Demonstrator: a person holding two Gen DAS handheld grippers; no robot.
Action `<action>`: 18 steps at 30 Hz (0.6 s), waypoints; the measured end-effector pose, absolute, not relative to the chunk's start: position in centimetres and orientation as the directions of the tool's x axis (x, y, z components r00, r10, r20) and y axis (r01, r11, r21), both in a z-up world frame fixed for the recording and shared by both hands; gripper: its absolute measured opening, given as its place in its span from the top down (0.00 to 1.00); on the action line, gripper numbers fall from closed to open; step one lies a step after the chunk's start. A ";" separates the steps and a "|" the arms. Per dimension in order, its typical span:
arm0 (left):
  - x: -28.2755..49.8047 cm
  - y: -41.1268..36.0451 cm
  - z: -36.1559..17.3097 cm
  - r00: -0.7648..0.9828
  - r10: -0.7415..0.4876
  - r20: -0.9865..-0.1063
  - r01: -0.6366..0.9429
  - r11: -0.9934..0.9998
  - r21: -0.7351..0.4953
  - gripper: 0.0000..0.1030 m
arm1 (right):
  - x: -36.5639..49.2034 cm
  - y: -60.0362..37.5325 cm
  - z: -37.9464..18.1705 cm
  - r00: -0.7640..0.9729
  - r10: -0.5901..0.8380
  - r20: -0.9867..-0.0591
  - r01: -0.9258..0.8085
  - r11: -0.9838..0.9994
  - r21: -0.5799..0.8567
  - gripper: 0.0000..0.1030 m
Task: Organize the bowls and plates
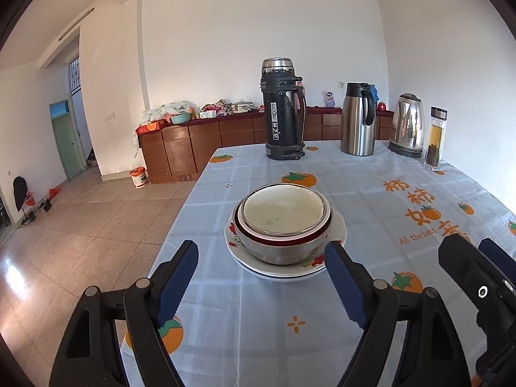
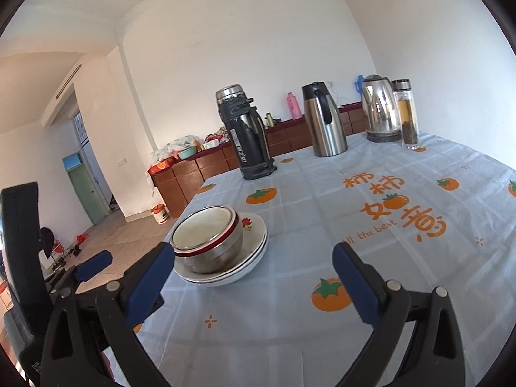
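Both tools read as empty. My left gripper [image 1: 261, 280] has its jaws spread apart, nothing between the ribbed blue pads [image 1: 345, 285]; the stack sits just beyond them, centre of the left wrist frame. My right gripper [image 2: 254, 280] is also spread wide, with bare tablecloth [image 2: 322, 225] between its jaws and the stack at centre left of that frame, partly behind the left pad.

The stack: nested steel bowls [image 1: 283, 222], round, shiny outside, the inner one pale and matte with a few specks, a red band [image 1: 283, 237] showing between rims. They sit on shallow white plates [image 1: 245, 259] with a red flower print, glazed, at least two judging by the doubled edges. Nesting small into large on a flat base keeps the pile compact and steady, so I judge the organizing largely done.

Upper frame: a black flask [image 1: 283, 109], steel jug [image 1: 358, 119], kettle [image 1: 407, 125] and glass tea bottle [image 1: 436, 138], well apart from the stack.
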State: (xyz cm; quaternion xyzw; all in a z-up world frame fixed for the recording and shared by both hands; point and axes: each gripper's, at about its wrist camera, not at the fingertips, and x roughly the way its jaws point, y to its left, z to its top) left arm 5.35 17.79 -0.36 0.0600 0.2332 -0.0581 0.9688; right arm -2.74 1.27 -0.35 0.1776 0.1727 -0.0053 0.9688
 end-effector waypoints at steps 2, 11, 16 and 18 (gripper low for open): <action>4.9 17.8 -0.3 0.885 -0.088 -0.456 0.143 0.986 0.089 0.20 | -3.2 1.4 -0.2 0.942 0.041 -0.332 0.077 0.939 0.334 0.03; 3.3 17.8 0.3 0.897 -0.098 -0.432 0.151 0.984 0.091 0.20 | -5.3 2.5 0.9 0.957 0.022 -0.288 0.067 0.953 0.296 0.01; 3.0 18.0 0.5 0.897 -0.097 -0.431 0.145 0.986 0.078 0.20 | -5.6 2.4 1.0 0.959 0.024 -0.283 0.065 0.951 0.301 0.01; 3.3 18.1 0.4 0.887 -0.101 -0.451 0.143 0.988 0.060 0.20 | -5.7 2.3 1.0 0.958 0.023 -0.284 0.067 0.950 0.304 0.01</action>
